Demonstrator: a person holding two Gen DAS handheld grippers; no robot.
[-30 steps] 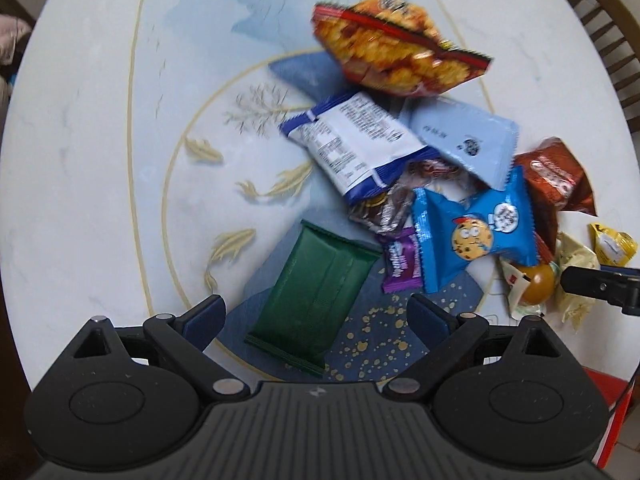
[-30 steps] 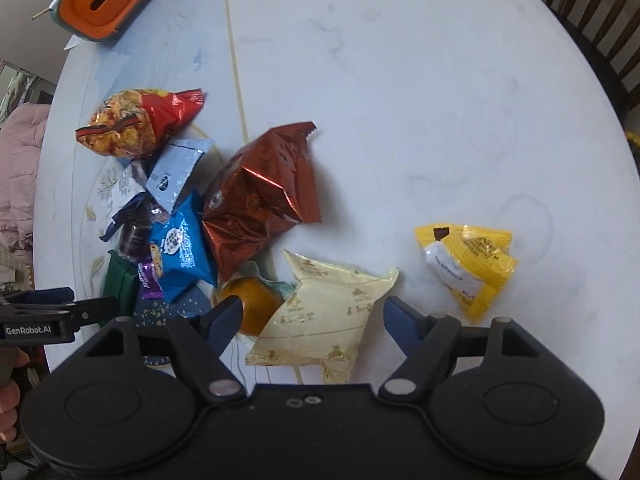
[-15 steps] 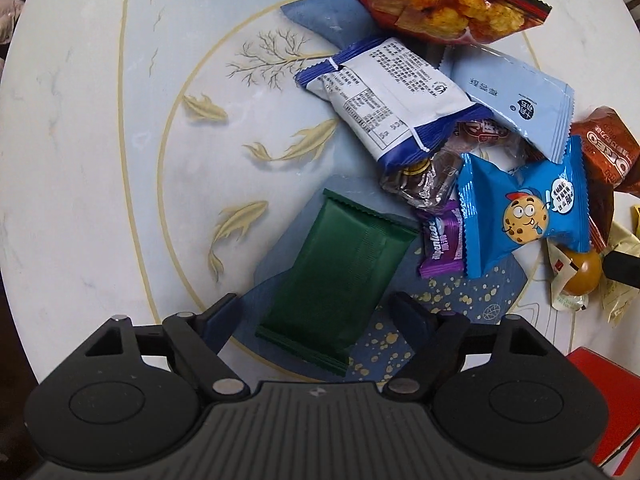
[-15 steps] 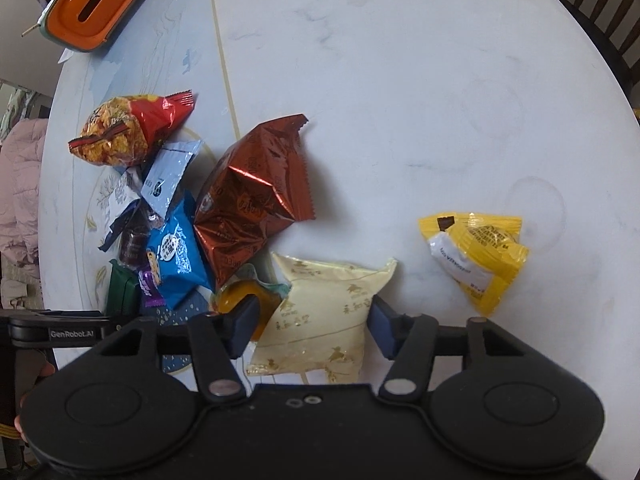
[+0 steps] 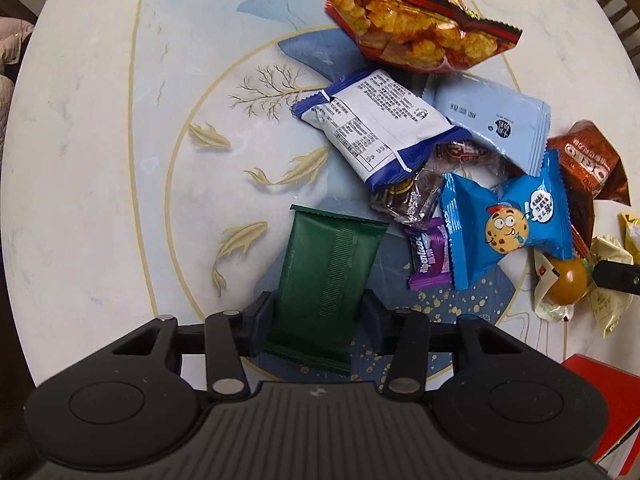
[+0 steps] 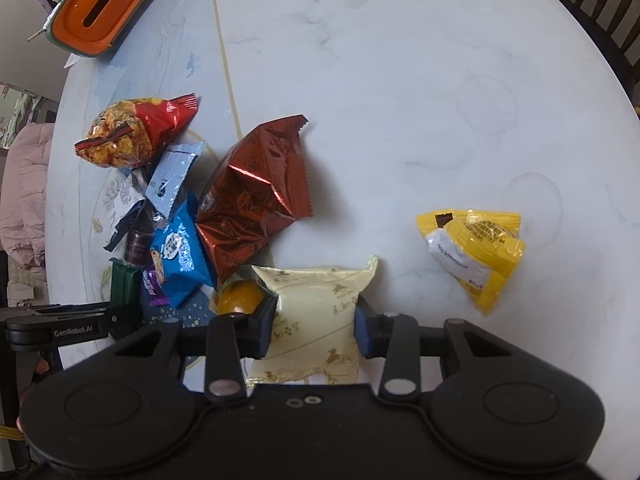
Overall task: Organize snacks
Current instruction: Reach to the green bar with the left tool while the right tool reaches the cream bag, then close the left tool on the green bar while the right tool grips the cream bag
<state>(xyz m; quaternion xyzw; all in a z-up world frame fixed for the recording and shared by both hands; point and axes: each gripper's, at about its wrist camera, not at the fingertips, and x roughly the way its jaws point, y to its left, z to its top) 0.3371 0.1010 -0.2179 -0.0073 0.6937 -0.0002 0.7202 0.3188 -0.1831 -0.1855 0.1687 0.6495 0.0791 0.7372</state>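
Note:
A pile of snack packets lies on a round marble table (image 6: 400, 60). My left gripper (image 5: 318, 316) has closed on the sides of a dark green packet (image 5: 326, 276) that lies on the table. My right gripper (image 6: 316, 326) has closed on a cream packet (image 6: 316, 312), also on the table. Beside the green packet lie a purple candy (image 5: 428, 254), a blue cookie packet (image 5: 508, 224), a white-and-blue packet (image 5: 380, 124), a pale blue packet (image 5: 492, 120) and an orange crisps bag (image 5: 412, 28). A brown foil bag (image 6: 256, 196) and a yellow packet (image 6: 476, 248) show in the right wrist view.
An orange-lidded box (image 6: 102, 6) stands at the table's far left edge. A wrapped round orange sweet (image 6: 240, 296) lies left of the cream packet. A red object (image 5: 600, 396) sits at the near right edge. Chair backs (image 6: 592, 4) stand beyond the far side.
Both grippers moved forward and down and narrowed from wide open. The left now clamps the green packet, the right clamps the cream packet.

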